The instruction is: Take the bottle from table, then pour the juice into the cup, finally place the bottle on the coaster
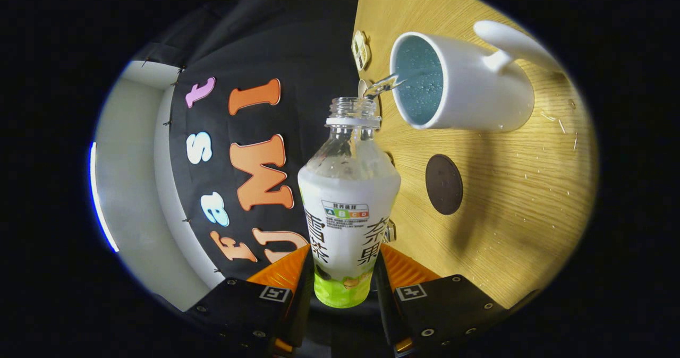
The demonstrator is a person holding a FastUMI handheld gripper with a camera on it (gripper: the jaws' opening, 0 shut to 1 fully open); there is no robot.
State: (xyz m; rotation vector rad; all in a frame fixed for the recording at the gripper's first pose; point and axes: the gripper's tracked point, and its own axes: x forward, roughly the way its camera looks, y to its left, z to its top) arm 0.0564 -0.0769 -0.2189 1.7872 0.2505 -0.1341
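Pour under way. Bottle (pixel 348 198) clamped between the two fingers (pixel 297 281), both pads pressing its lower label — narrow hold, bottle filling the gap. Cap off; a thin clear stream leaves the mouth toward 1 o'clock and crosses into the cup (pixel 457 79).

Cup: white mug with a blue inside, standing on the wooden tabletop (pixel 510 204), handle on its far side from the bottle. Coaster (pixel 443 184), a dark round disc, lies bare on the tabletop between cup and fingers, at about 2 o'clock from the bottle's body.

Risks, as I judge them:
- Stream enters close to the near rim of the cup; a small backward drift or an eased tilt would drop liquid down the outer wall or onto the wood.
- A sharper tilt would surge the flow and could overshoot or splash.
- The grip sits low on the bottle — the neck could swing if the hold slackens.

Pose: the gripper (pixel 344 289) is rolled far over on its side, so the tabletop reads as near vertical beside the bottle; neck aimed at the cup's opening.
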